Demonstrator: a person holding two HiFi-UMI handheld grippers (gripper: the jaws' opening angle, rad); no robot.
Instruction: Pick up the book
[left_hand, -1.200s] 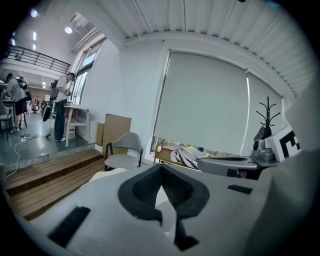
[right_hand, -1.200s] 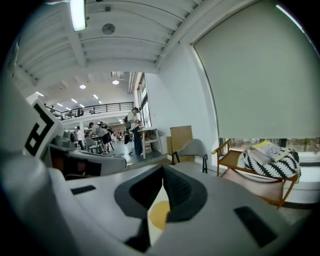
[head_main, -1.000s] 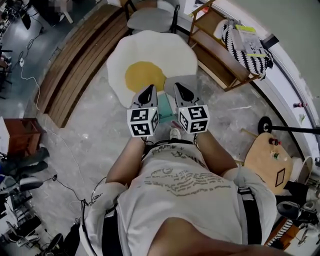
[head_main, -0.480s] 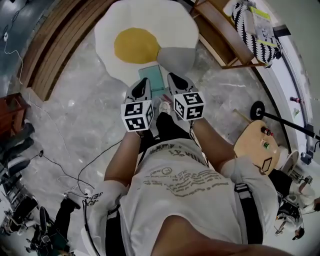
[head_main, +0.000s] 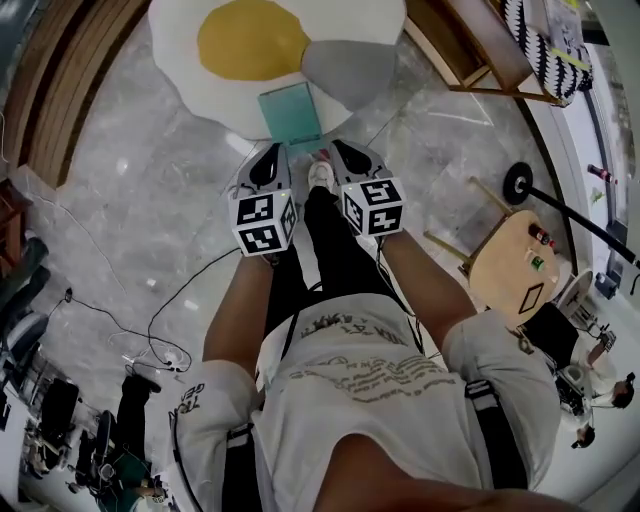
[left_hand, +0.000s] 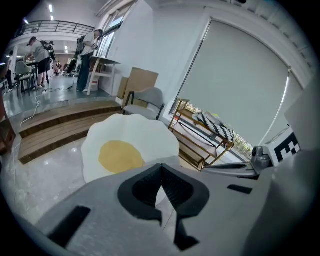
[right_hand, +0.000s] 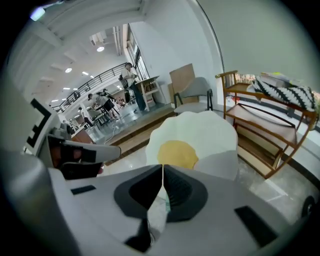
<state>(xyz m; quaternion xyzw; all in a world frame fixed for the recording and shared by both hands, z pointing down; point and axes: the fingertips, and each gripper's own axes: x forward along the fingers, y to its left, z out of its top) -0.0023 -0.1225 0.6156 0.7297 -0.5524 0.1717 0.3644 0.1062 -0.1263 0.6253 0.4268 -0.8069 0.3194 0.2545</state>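
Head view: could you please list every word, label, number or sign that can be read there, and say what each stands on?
No text reads clearly.
Shirt: printed lettering, too blurred to read.
Sleeve: lettering, too small to read.
Left gripper and right gripper: square markers on their cubes, no words.
Book: plain cover, no print visible.

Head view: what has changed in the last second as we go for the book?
The left tool and right tool have both dropped toward the floor, closing in on the teal book. Nothing has been gripped, and both tools stay shut and empty. The book still lies at the edge of the egg-shaped rug.
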